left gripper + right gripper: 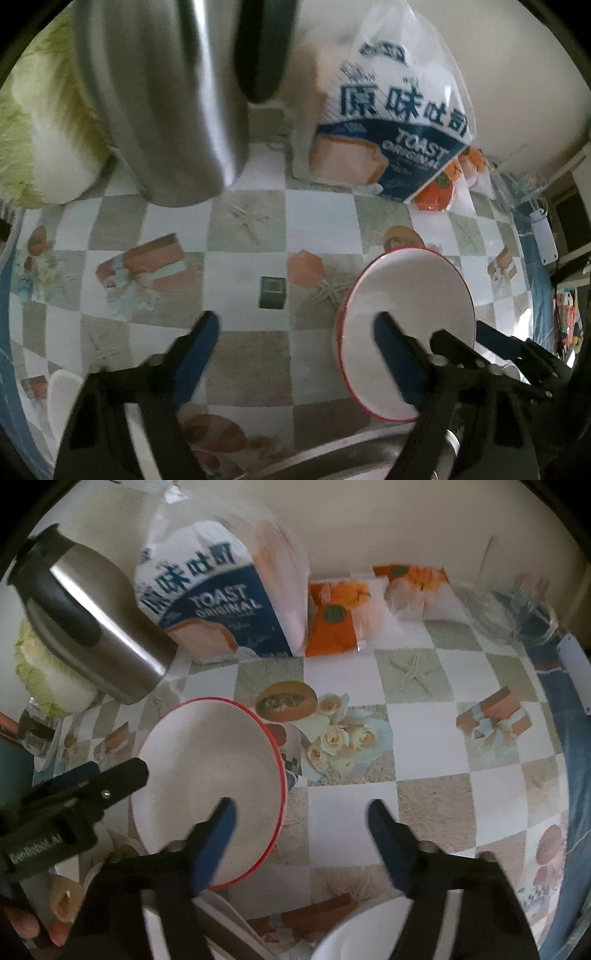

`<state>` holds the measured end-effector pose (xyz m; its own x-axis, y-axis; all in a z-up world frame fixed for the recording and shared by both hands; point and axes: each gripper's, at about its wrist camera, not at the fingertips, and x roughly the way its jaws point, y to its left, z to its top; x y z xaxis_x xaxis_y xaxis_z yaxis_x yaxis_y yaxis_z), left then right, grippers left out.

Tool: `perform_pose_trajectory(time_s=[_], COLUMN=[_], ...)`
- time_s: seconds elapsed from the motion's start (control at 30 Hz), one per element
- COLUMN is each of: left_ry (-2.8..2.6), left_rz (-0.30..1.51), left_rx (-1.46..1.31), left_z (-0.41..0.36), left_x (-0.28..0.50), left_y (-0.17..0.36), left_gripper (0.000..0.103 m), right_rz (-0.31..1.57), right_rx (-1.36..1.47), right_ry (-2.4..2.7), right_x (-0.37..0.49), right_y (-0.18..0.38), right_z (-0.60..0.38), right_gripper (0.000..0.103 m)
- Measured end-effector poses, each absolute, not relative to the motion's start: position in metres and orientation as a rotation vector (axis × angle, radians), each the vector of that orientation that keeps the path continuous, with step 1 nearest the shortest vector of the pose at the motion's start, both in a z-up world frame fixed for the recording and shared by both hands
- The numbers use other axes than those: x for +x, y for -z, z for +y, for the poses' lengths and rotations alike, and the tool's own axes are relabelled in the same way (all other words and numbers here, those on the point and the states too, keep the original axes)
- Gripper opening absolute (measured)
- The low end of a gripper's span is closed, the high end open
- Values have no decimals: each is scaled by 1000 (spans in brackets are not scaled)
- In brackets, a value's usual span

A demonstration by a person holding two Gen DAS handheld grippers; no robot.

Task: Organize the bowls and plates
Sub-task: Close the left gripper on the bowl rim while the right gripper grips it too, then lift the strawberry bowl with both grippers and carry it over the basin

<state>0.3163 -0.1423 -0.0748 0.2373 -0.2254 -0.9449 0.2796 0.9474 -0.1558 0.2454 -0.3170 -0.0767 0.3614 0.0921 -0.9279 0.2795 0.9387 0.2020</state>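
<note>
Bench: checkered cloth with printed fruit, roses and gift boxes; wall along the far edge.

Kettle: steel, dark handle, standing toward the far left of the bench. Cabbage just left of it, behind it in the right wrist view.

Toast bag: blue and white, "TOAST ORIGINAL", upright at the far edge, right of the kettle. Orange packets just right of the bag, also against the wall. Clear glass jar near the far right corner.

Bowl: white, red rim, near the front edge, tilted with its inside facing the right wrist camera. Whether it touches the bench cannot be told.

Right gripper: fingers spread wide, holding nothing. Its left finger overlaps the bowl's lower rim in the right wrist view; contact cannot be told.

Left gripper: fingers spread wide, nothing between them. Its right finger lies across the bowl's face in the left wrist view; contact cannot be told. In the right wrist view it sits just left of the bowl.

White dish: blurred, at the front edge under the right gripper.

Small dark square on the cloth, left of the bowl; too small to identify.
</note>
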Motion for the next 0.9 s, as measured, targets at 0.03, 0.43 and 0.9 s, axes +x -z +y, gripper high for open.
perform_pose_trajectory(time_s=[0.03,0.43,0.9], left_ry=[350,417,445], left_rz=[1296,1363,1278], left_rx=[64,84,42], left_z=[-146,-174,-195], left_x=[316,311,284], left_y=[79,100,52], left_gripper=[60,8,8], right_rz=[1208,1232,1139], right_rx=[366,303,315], right_ry=[117,70,100], right_x=[246,256,236], right_y=[79,89,48], right_z=[-317,-302,-324], right_gripper=[50,13,13])
